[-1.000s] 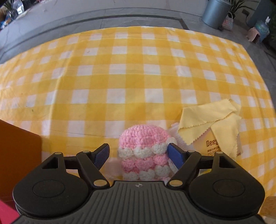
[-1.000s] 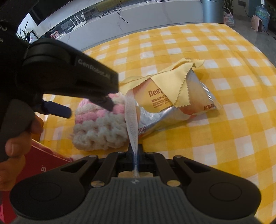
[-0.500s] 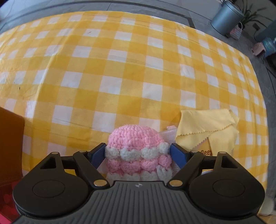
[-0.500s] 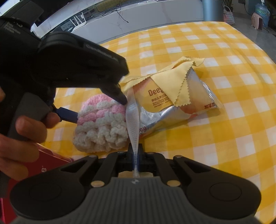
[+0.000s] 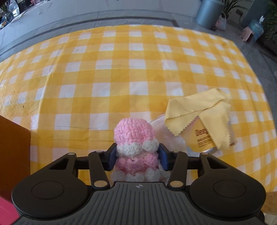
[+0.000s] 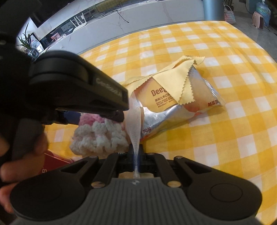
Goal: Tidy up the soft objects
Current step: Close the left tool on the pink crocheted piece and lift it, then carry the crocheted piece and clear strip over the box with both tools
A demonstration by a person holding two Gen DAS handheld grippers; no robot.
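My left gripper (image 5: 136, 158) is shut on a pink and white crochet toy (image 5: 134, 135), squeezing its middle over the yellow checked tablecloth (image 5: 121, 69). The toy also shows in the right wrist view (image 6: 98, 136), partly hidden behind the left gripper (image 6: 119, 117). My right gripper (image 6: 135, 152) is shut on a white wet wipe (image 6: 134, 121) that is pulled out of a silver and orange wipes pack (image 6: 173, 105). A yellow cloth (image 6: 174, 81) lies draped over the pack; the cloth (image 5: 199, 112) and the pack (image 5: 202, 140) also show right of the toy in the left wrist view.
A red and brown box (image 5: 12, 155) stands at the left edge, also seen low left in the right wrist view (image 6: 53, 164). A grey bin (image 5: 207, 13) and bags stand on the floor beyond the table's far edge.
My left gripper has closed on the crochet toy, which now bulges above the fingers. The right gripper still holds the wipe in the same place.
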